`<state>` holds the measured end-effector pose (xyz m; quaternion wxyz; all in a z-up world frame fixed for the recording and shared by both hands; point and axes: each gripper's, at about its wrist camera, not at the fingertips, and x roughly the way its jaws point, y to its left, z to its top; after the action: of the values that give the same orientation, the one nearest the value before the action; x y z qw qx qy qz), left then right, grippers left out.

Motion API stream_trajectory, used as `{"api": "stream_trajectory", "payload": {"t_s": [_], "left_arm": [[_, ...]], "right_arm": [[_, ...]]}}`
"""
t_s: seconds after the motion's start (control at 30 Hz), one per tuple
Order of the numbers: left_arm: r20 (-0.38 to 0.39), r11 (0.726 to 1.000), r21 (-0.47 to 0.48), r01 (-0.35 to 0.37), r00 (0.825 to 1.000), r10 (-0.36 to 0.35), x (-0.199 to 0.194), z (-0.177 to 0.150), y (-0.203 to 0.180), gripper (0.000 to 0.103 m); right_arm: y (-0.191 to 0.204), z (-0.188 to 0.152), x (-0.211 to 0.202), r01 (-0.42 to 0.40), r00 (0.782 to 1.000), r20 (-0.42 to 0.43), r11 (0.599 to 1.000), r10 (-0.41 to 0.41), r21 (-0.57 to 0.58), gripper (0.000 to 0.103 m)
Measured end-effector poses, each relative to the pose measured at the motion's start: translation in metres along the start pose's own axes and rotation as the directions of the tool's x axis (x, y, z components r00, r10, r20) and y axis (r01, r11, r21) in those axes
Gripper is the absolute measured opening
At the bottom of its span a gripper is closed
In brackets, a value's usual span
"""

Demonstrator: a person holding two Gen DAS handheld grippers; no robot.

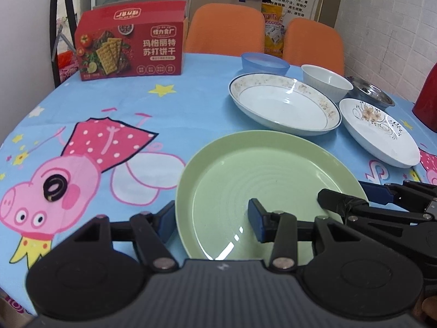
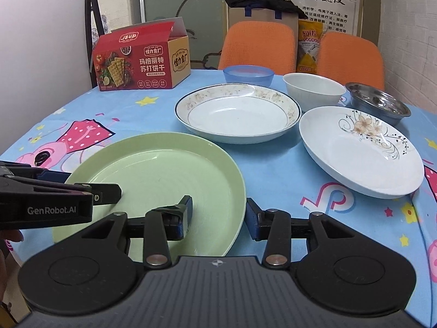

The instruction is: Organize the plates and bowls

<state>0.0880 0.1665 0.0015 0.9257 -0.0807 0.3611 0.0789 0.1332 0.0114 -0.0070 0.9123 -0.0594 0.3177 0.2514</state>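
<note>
A green plate lies near the table's front edge. My left gripper is open, its jaws astride the plate's left rim. My right gripper is open, its jaws astride the plate's right rim. Each gripper shows in the other's view, the right one and the left one. Behind lie a gold-rimmed white plate, a flower-patterned white plate, a white bowl, a blue bowl and a steel bowl.
A red cracker box stands at the back left on the blue cartoon tablecloth. Two orange chairs stand behind the table. A red object stands at the right edge.
</note>
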Motion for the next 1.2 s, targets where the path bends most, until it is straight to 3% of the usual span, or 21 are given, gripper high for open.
{"api": "stream_trajectory", "payload": {"t_s": [0.3, 0.47, 0.53, 0.6, 0.67, 0.7, 0.83, 1.2], "left_arm": [[0.016, 1.000, -0.011, -0.002, 1.000, 0.002, 0.011, 0.008, 0.002, 0.046], [0.024, 0.998, -0.054, 0.032, 0.999, -0.031, 0.004, 0.012, 0.012, 0.062], [0.055, 0.997, -0.062, 0.040, 0.998, -0.036, -0.006, 0.019, 0.017, 0.064], [0.079, 0.996, -0.082, 0.045, 0.996, -0.039, -0.010, 0.028, 0.023, 0.073], [0.092, 0.993, -0.101, 0.057, 0.995, -0.048, -0.009, 0.040, 0.029, 0.073], [0.099, 0.992, -0.105, 0.062, 0.994, -0.052, -0.007, 0.046, 0.031, 0.073], [0.104, 0.993, -0.101, 0.057, 0.993, -0.046, 0.006, 0.067, 0.033, 0.073], [0.049, 0.995, -0.096, 0.037, 0.998, -0.033, 0.053, 0.089, 0.041, 0.073]], "right_arm": [[-0.002, 0.002, 0.007, -0.019, 1.000, 0.011, 1.000, 0.019, 0.001, 0.076], [-0.015, 0.004, -0.007, -0.089, 0.996, 0.024, 0.994, 0.088, 0.067, 0.078], [-0.021, 0.010, -0.018, -0.074, 0.996, 0.064, 0.995, 0.070, 0.073, 0.082], [-0.028, 0.021, -0.025, -0.043, 0.994, 0.106, 0.997, 0.037, 0.060, 0.093], [-0.037, 0.034, -0.025, -0.023, 0.991, 0.133, 0.998, 0.016, 0.053, 0.103], [-0.044, 0.042, -0.022, -0.013, 0.990, 0.144, 0.999, 0.005, 0.053, 0.103], [-0.062, 0.072, 0.004, 0.017, 0.988, 0.156, 0.999, -0.023, 0.037, 0.103], [-0.081, 0.108, 0.105, -0.012, 1.000, -0.008, 1.000, 0.012, 0.014, 0.103]]}}
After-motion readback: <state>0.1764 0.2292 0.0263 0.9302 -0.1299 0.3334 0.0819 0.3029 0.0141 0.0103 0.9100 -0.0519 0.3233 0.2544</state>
